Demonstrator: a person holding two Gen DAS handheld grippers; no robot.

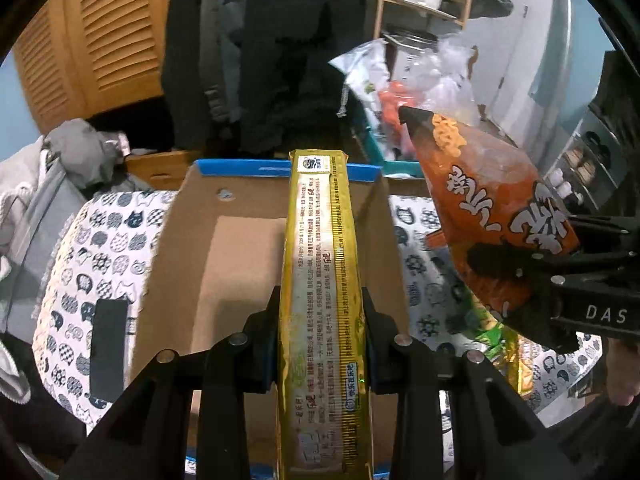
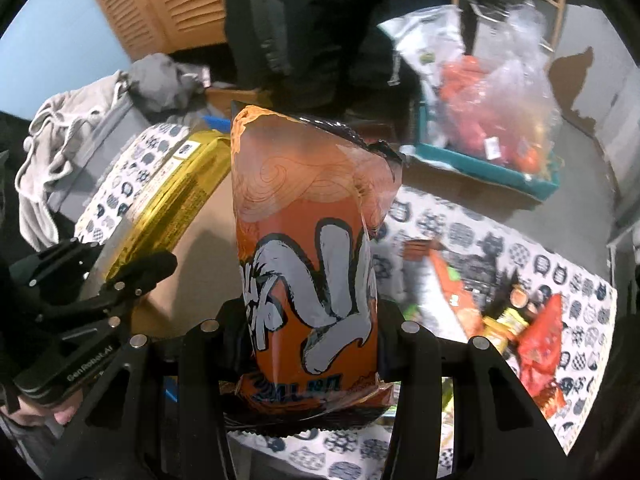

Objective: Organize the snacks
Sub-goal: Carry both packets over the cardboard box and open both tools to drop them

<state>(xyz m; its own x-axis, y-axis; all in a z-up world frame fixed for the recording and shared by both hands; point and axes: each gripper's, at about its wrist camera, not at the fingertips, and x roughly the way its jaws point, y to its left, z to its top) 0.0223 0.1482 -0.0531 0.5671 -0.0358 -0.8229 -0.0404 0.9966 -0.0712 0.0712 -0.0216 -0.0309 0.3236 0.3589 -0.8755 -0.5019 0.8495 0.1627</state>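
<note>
Your left gripper is clamped on the gold snack pack, held edge-up over the open cardboard box; your right gripper grips the orange snack bag at 3 o'clock of it, outside the box wall. Lower the gold pack flat against one wall, leaving room. Loose snacks wait on the cat-print cloth at 3 o'clock, the teal bin beyond at 1 o'clock.

Both hand-held grippers clamped, loaded.
</note>
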